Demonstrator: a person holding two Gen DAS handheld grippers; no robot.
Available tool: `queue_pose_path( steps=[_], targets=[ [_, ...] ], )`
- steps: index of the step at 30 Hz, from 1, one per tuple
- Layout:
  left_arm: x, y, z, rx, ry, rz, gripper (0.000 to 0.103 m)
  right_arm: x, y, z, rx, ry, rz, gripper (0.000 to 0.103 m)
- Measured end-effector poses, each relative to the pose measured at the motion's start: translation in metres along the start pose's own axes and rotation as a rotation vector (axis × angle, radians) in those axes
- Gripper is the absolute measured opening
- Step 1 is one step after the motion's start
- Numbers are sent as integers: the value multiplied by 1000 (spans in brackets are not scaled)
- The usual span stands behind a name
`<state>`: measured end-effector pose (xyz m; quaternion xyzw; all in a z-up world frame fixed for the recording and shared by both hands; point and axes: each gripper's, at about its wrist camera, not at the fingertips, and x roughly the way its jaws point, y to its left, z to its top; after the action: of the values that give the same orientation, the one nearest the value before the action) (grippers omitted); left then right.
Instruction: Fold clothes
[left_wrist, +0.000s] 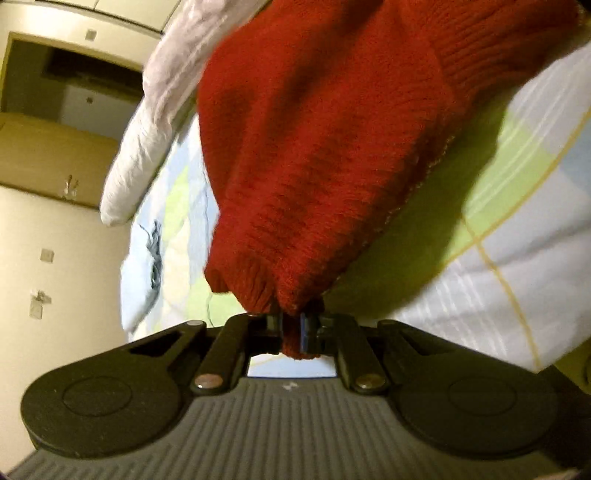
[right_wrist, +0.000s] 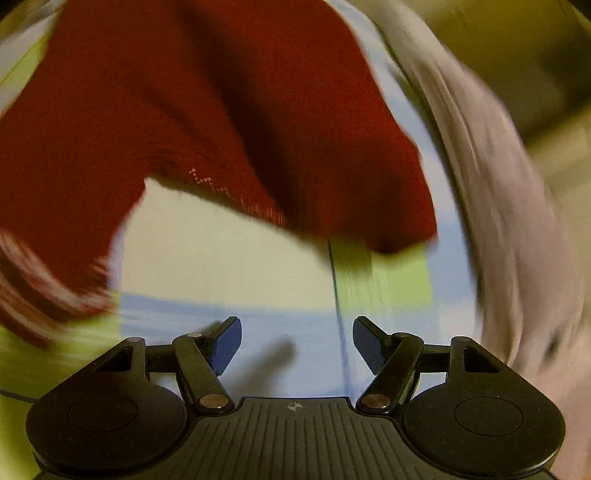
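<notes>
Meanwhile the left gripper (left_wrist: 295, 328) pinched only a thin edge of the red sweater (left_wrist: 314, 147); the right gripper (right_wrist: 297, 345) hung spread, empty. That knit could have slipped free onto the bedsheet (left_wrist: 517, 258).

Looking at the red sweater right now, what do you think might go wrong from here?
1. The left gripper pinches only a small bunch of the red sweater; the knit may slip out.
2. The right gripper is open and empty, so the sweater hangs from one point and may land bunched on the checked bedsheet.
3. The white duvet lies close and could get dragged in.
</notes>
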<state>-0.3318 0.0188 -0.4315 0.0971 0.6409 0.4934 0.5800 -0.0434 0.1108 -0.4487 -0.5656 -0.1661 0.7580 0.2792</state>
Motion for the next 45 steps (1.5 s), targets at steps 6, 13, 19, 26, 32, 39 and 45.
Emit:
queue_pose_path(
  steps=[6, 13, 19, 26, 32, 39, 45],
  targets=[
    [19, -20, -4, 45, 17, 12, 24, 39, 28, -7, -349, -166, -169, 70],
    [25, 8, -12, -8, -17, 10, 9, 69, 16, 2, -383, -171, -158, 7],
    [-1, 91, -8, -153, -99, 135, 8, 23, -27, 22, -14, -140, -104, 6],
    [-28, 242, 20, -323, -356, 269, 7, -120, -94, 34, 441, -133, -409, 0],
    [-63, 293, 32, -348, -502, 190, 7, -233, -128, 40, 745, -68, -610, 0],
    [-52, 266, -7, -410, -385, 103, 7, -226, -28, 69, 658, 15, -452, 38],
    [-32, 233, -39, -407, -272, 110, 7, -124, 76, 111, 289, 12, -241, 77]
  ],
)
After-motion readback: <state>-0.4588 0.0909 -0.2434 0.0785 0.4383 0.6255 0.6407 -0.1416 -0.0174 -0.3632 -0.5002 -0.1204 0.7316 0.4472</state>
